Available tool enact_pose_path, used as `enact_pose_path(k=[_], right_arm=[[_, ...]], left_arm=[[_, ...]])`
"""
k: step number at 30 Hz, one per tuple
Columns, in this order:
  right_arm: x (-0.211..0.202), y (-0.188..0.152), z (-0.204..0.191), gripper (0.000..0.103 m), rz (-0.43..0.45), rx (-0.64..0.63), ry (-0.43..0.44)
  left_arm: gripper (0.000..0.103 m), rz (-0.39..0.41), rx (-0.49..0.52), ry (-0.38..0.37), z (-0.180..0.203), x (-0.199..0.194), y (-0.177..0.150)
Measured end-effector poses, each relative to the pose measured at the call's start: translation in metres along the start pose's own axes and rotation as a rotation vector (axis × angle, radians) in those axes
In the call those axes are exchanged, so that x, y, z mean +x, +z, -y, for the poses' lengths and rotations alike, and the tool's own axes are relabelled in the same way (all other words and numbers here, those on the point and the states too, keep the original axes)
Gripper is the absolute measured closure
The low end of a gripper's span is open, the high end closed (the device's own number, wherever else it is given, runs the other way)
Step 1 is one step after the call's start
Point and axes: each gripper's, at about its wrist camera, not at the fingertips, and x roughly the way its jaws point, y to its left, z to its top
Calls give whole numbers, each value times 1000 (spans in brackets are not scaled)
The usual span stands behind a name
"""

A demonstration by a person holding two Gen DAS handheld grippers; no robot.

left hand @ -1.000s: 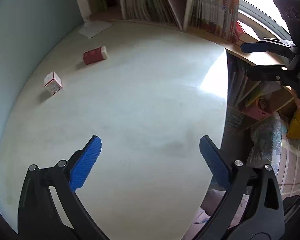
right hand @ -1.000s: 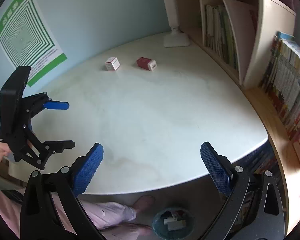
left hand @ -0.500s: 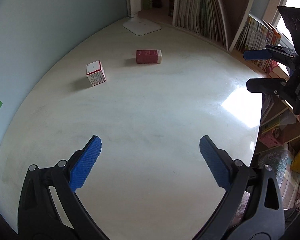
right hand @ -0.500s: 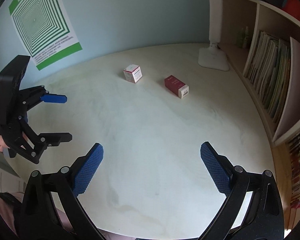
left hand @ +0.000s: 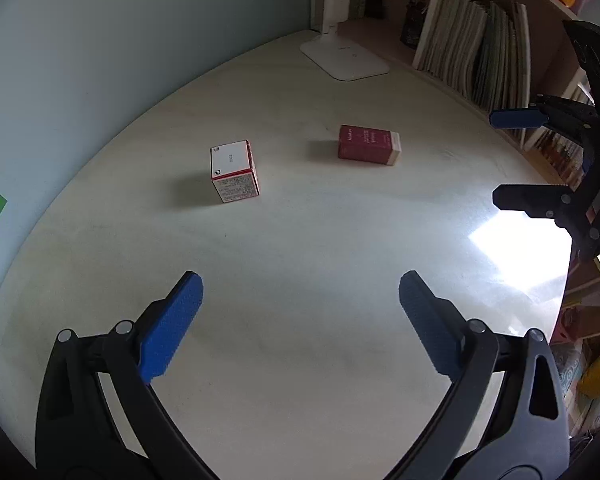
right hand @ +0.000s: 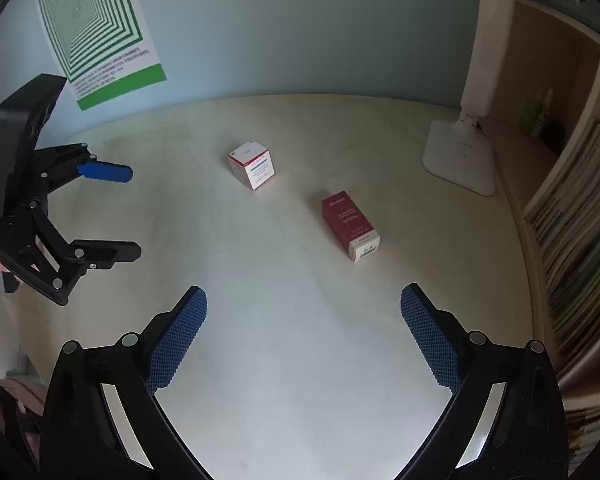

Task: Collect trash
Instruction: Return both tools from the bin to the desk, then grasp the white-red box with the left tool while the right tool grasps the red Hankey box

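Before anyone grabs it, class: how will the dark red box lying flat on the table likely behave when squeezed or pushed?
The dark red box looks like thin card, so probably light and may dent under a hard squeeze. Lying on its broad face, it should slide rather than tip or roll on the smooth table.

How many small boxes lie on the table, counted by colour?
White box with red trim: 1
Dark red box: 1
Total: 2, both on the table, apart from each other.
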Motion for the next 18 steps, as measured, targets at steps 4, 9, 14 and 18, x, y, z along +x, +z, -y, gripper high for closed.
enact_pose_path(k=[4,9,14,18], right_arm=[[25,16,19,6,-17,-27,28],[51,30,35,6,-46,-49,67],[72,38,43,7,-76,-71,98],[84,42,46,8,-85,-92,109]], left_arm=[[7,-17,-48,23,-10,25,22],[7,-33,-83,48,-17,45,44],[7,-58,-99,52,-24,64,56],[7,-70,-102,57,-29,76,63]])
